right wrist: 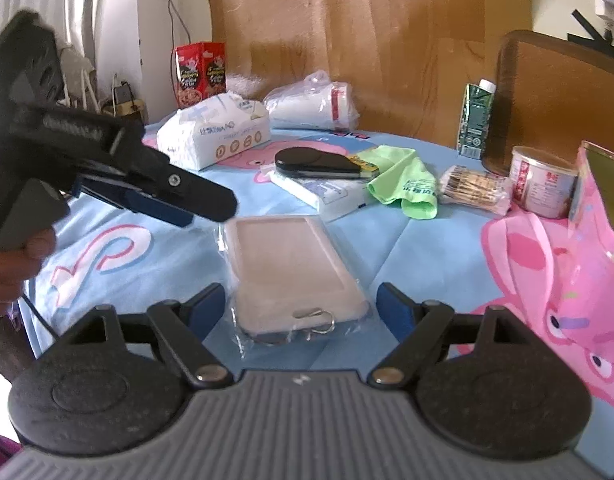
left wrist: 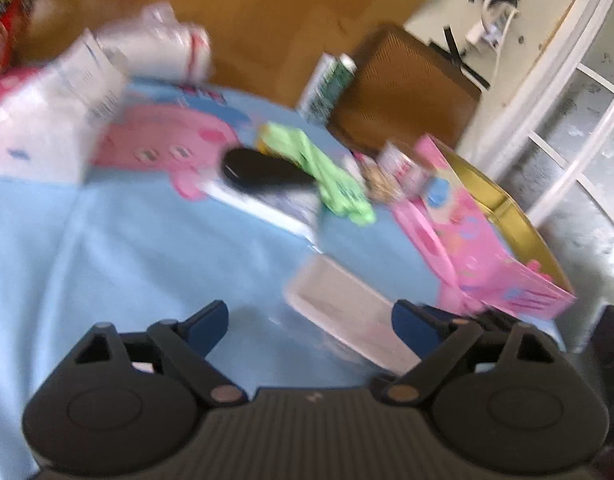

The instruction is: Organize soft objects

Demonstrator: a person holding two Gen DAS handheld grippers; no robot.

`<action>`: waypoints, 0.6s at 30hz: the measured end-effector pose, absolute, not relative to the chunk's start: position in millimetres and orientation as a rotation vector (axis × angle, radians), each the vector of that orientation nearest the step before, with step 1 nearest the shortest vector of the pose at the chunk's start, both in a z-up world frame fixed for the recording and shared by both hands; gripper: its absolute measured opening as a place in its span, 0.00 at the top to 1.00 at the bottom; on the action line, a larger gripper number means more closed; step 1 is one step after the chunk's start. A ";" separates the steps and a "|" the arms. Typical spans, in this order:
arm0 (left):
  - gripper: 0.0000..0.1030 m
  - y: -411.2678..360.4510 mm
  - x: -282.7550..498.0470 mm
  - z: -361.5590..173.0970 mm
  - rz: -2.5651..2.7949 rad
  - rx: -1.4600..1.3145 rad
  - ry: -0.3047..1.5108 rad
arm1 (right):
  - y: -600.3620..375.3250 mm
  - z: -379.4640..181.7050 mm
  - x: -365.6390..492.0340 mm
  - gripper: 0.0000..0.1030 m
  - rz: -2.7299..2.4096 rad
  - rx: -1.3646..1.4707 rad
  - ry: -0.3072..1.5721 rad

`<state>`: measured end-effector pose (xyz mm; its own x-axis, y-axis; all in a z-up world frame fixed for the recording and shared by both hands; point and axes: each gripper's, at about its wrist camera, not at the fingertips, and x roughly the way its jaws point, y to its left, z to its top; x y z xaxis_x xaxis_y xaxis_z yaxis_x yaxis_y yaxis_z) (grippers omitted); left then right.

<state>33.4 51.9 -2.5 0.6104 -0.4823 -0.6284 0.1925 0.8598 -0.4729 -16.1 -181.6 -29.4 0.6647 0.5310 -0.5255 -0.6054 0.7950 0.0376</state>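
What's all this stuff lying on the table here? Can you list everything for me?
tablecloth: one, light blue with pink cartoon print, covering the table
bagged case: one, pale pink in clear plastic, nearest, centre
green cloth: one, light green, middle of the table
black case: one, black, on a white pack beside the green cloth
tissue pack: one, white, far left
plastic-wrapped bundle: one, white, far centre
red box: one, red, at the back
green carton: one, dark green, far right
tin: one, white and red, right
snack packet: one, clear with brown contents, beside the tin
pink box: one, pink with gold inside, right edge
left hand-held gripper: one, black and blue, open
right hand-held gripper: one, same colours, open, on either side of the bagged case
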 end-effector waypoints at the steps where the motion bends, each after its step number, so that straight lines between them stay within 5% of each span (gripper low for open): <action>1: 0.20 47.5 35.5 -5.2 -0.418 -0.393 0.854 | -181.1 -31.1 -14.1 0.18 0.649 -0.150 0.555; 7: 0.33 23.9 37.3 -7.6 -0.395 -0.356 0.833 | -181.3 -32.3 -17.7 0.32 0.638 -0.167 0.546; 18: 0.37 -57.9 77.8 67.6 -0.578 -0.234 0.665 | -241.6 16.1 -22.3 0.32 0.386 -0.145 0.291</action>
<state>77.8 -57.9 67.6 0.6379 -0.5740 -0.5134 0.4288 0.8185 -0.3823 -22.3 -241.6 16.1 0.8855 0.3493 -0.3065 -0.3906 0.9168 -0.0836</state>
